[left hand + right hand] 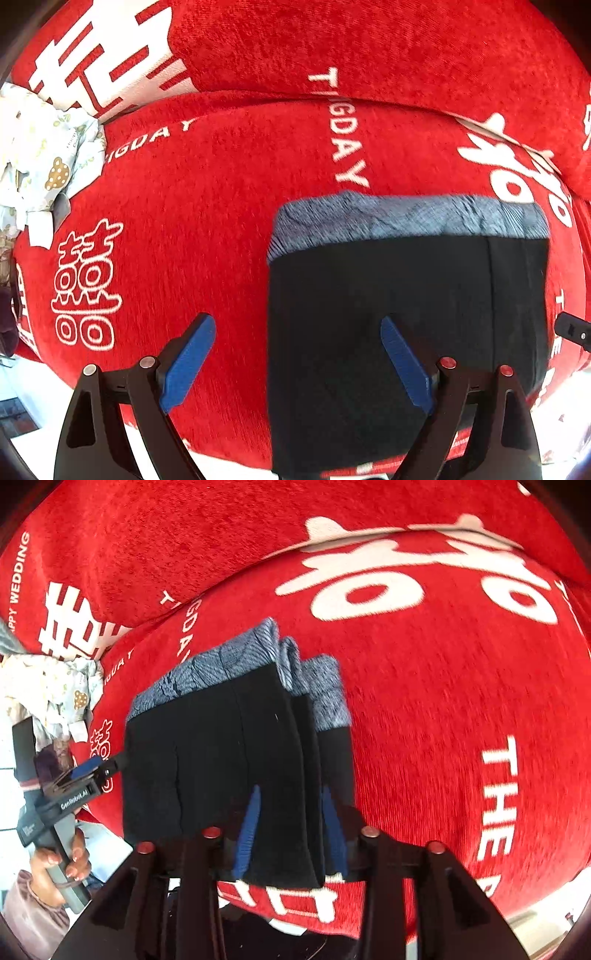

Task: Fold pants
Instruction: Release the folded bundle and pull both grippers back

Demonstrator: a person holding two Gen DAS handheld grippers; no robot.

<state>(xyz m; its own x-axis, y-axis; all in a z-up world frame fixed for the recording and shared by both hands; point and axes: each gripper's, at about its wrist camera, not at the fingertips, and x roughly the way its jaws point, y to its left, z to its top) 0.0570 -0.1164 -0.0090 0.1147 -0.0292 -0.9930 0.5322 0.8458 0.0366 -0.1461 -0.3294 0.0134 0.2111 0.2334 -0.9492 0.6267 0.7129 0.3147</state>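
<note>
**Folded pants on the red cover, one edge between the right fingers**

On the red cover [229, 229] with its white lettering lie the pants [406, 295], folded into a thick dark block with a blue-grey knitted waistband along the far edge. In the right wrist view the fold shows several stacked layers, the waistband [229, 664] stepped at the top.

The left gripper [297, 363] hangs above the pants' left edge with its blue fingers [188, 365] spread wide; one sits over bare red cover, the other over the dark cloth, and nothing is between them.

The right gripper [291, 830] is at the near right corner of the pants. Its fingers [247, 834] stand part-way open on either side of the layered edge, with cloth between them; whether they press on it I cannot tell.

Left of the pants, at the cover's edge, lies a crumpled pale patterned cloth [44, 158]. A person's hand [61, 871] holds the left gripper's handle there.
</note>
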